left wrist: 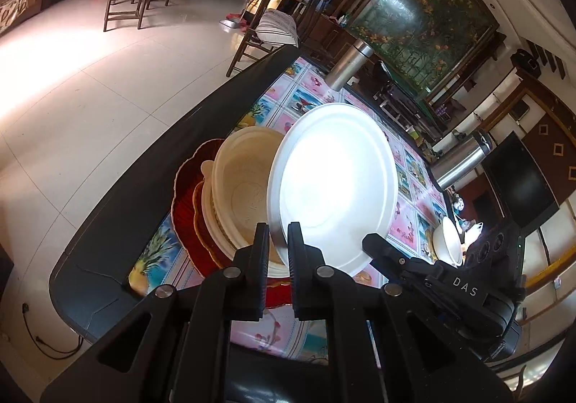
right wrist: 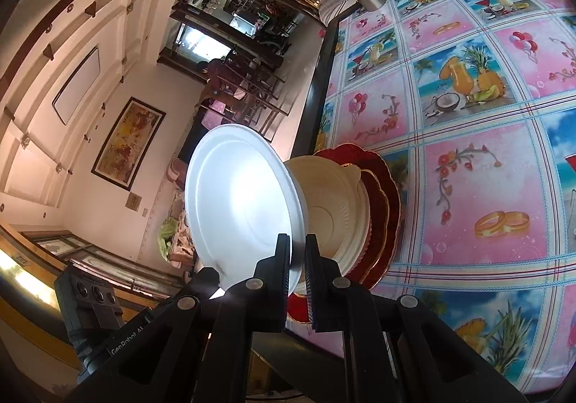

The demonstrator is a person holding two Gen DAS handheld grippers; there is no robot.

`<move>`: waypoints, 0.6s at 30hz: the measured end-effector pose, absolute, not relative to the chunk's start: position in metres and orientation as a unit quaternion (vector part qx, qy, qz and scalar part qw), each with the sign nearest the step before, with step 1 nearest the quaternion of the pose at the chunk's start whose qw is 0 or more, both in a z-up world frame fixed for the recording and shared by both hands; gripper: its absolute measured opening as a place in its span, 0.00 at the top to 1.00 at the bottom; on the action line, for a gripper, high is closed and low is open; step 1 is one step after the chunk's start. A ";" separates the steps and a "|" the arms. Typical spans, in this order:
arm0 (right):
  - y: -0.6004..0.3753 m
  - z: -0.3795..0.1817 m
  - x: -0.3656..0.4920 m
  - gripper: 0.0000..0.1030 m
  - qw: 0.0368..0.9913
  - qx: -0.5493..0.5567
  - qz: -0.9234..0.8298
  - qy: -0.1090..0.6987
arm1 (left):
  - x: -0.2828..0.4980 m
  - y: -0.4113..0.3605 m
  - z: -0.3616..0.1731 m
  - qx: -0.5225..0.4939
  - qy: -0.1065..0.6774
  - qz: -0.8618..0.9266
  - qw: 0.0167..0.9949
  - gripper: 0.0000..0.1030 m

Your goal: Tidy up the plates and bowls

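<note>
Left gripper (left wrist: 279, 235), right gripper (right wrist: 297, 252) — each pinching white plate (left wrist: 338, 183) rim, tilted above cream bowl (left wrist: 243, 180) stack.

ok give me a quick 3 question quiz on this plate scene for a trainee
1. True or false: the round white plate is gripped at its rim by both the left hand-held gripper and the right hand-held gripper.
2. Multiple choice: the cream plastic bowl sits on A) the bare floor, B) the scalloped red plate with gold trim, C) a chair.
3. Fill in: the fruit-patterned pink tablecloth also carries a tall ____ flask.

Key: 1 true; 2 B; 3 steel
</note>
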State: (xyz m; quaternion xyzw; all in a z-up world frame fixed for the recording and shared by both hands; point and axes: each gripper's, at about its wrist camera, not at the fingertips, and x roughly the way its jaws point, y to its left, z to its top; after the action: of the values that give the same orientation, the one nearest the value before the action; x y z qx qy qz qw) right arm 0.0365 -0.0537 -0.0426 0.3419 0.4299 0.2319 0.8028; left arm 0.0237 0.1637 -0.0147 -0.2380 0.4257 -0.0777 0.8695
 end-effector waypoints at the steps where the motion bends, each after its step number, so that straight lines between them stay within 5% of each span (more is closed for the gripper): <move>1: -0.051 -0.046 0.038 0.92 0.801 0.342 0.230 0.433 | 0.025 0.164 -0.017 -0.239 0.428 -0.077 0.868 0.92; 18: -0.026 -0.079 0.052 0.88 0.794 0.317 0.214 0.472 | 0.020 0.177 -0.014 -0.232 0.414 -0.050 0.879 0.92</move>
State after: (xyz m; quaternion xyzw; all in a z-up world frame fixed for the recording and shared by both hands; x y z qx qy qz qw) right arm 0.0524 -0.0263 -0.0785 0.3172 0.4720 0.2140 0.7942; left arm 0.0199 0.1767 -0.0141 -0.2321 0.4138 -0.0496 0.8789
